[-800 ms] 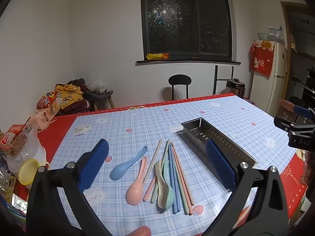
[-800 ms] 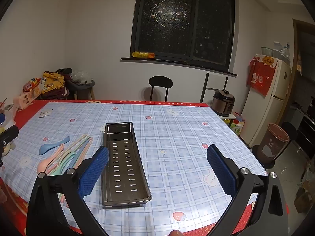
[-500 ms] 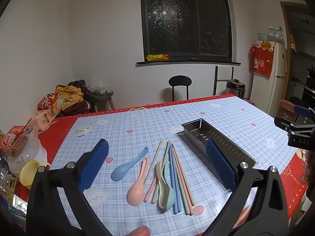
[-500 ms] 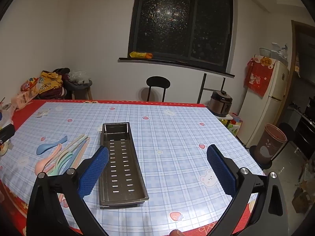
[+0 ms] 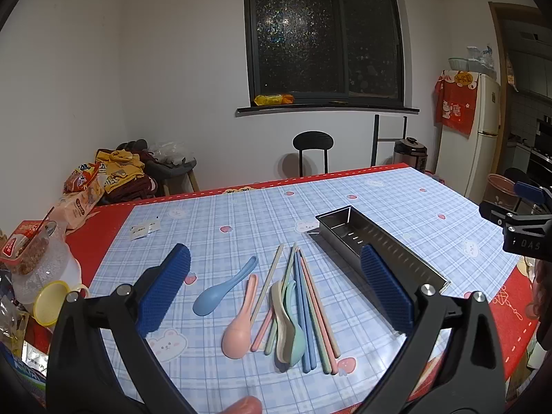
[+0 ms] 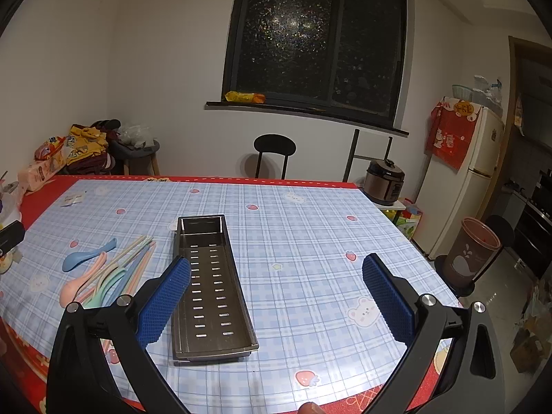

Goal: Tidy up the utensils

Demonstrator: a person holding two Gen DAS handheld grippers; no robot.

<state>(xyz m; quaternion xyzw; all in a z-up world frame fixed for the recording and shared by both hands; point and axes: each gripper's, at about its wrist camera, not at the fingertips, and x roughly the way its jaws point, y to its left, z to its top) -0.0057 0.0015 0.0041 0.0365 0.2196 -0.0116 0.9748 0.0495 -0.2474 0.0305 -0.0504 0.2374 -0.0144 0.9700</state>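
Observation:
A blue spoon (image 5: 220,289), a pink spoon (image 5: 239,324), green spoons (image 5: 289,324) and several pastel chopsticks (image 5: 310,300) lie in a loose pile on the checked tablecloth (image 5: 396,200). A long perforated steel tray (image 5: 376,245) sits just right of the pile and is empty. My left gripper (image 5: 276,289) is open and empty, held above the pile. My right gripper (image 6: 276,293) is open and empty, above the tray's (image 6: 210,286) right side. The pile also shows in the right wrist view (image 6: 107,272), left of the tray.
Snack bags (image 5: 82,193), a plastic container (image 5: 38,258) and a yellow lid (image 5: 51,303) crowd the table's left edge. A black chair (image 5: 312,148) stands behind the table. A fridge (image 6: 462,186), a rice cooker (image 6: 384,181) and a brown bin (image 6: 472,255) stand to the right.
Both grippers have shifted slightly; the pile and tray sit a little differently in view. Nothing on the table has moved, and both grippers stay open.

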